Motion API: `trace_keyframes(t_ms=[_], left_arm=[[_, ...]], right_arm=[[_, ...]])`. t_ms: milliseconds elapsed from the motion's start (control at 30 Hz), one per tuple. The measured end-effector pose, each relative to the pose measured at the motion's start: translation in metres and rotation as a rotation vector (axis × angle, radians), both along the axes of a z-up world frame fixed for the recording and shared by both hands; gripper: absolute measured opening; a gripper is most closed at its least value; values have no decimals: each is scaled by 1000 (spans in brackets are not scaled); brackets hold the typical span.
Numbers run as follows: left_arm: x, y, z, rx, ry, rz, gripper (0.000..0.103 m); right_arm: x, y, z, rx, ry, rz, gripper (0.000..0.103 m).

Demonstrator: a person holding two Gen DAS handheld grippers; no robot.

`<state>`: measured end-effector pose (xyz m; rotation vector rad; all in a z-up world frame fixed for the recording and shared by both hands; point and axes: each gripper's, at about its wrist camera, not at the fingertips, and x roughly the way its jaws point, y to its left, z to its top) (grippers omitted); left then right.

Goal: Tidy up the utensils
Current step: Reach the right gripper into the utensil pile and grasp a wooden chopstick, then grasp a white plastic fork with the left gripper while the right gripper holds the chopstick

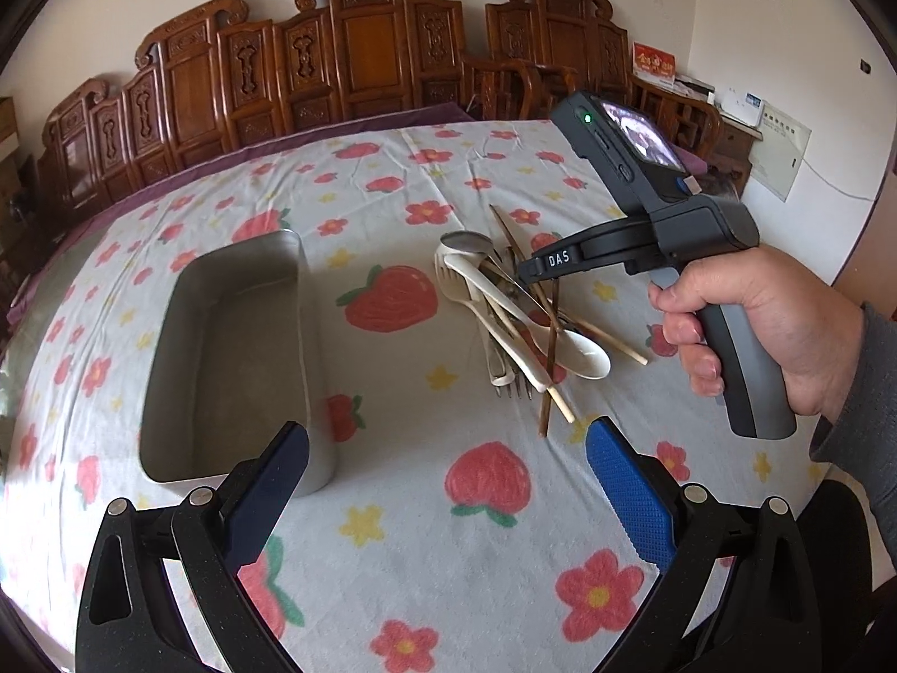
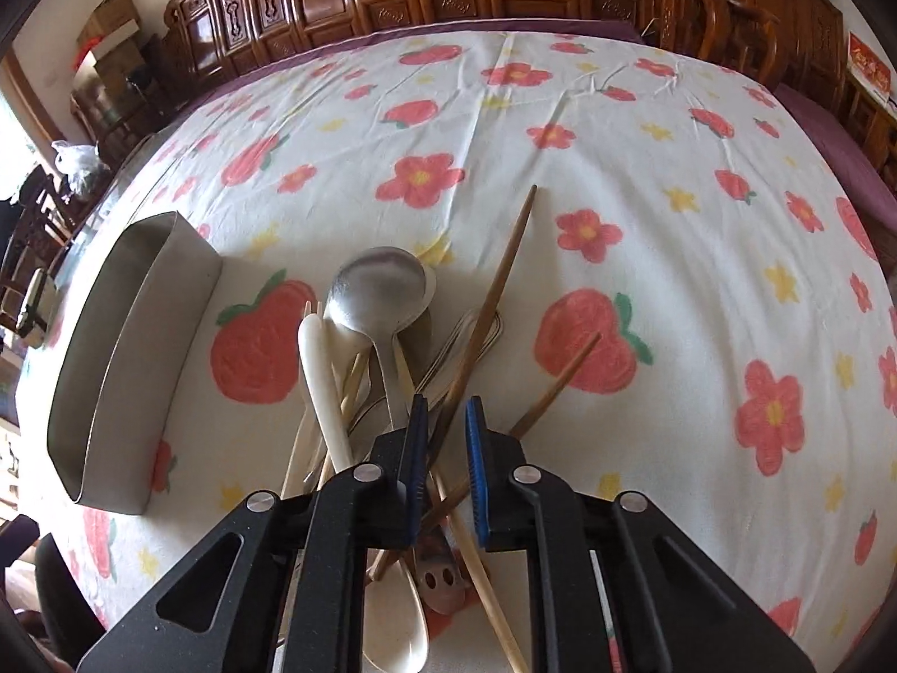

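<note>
Right gripper point(image 2: 443, 443) sits low over the pile of utensils point(image 1: 516, 314), its blue pads a narrow gap apart with a dark brown chopstick point(image 2: 493, 303) running up between them; whether the pads already pinch it I cannot tell, as the contact is hidden behind the fingers. That chopstick's long axis runs almost straight ahead of this gripper, leaning slightly right, its tip pointing away over the flowered tablecloth point(image 2: 673, 168), so the fingers close across its width, which suits a pick. The pile, a metal spoon point(image 2: 381, 286), white spoons, forks and paler chopsticks crossed over one another, lies directly under this gripper, and the metal tray point(image 2: 112, 347) stands well apart to its left. Left gripper point(image 1: 448, 476) hangs wide open and empty, nearer the tray point(image 1: 235, 347) than the pile. The right hand point(image 1: 751, 325) is clearly the closer one for the lift; the crossed pieces may drag along as the chopstick comes up.
</note>
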<state>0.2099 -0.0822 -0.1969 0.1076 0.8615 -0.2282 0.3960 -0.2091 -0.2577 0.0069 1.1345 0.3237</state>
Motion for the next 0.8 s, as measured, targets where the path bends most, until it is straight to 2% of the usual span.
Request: trace_keyframes(t_ms=[67,200,500,633,800], left_arm=[[3,0,-2,-2,5,4,96],[9,-3,-5,-4,12,3,93],[37,-17,-9,-50,52,-13,81],[59,-21,-19,-96,106,3,68],[83,-26,-32,-99,151,28,56]], right_arm=[[-3,-4,3,5,-5,-8,6],[-16,-14,14,26,-23,-12,6],[-86,-44,47,49,-110,-18,6],[-109,-55,49,60,-114,-23,6],[-121,-65,53,74,-134,-27,6]])
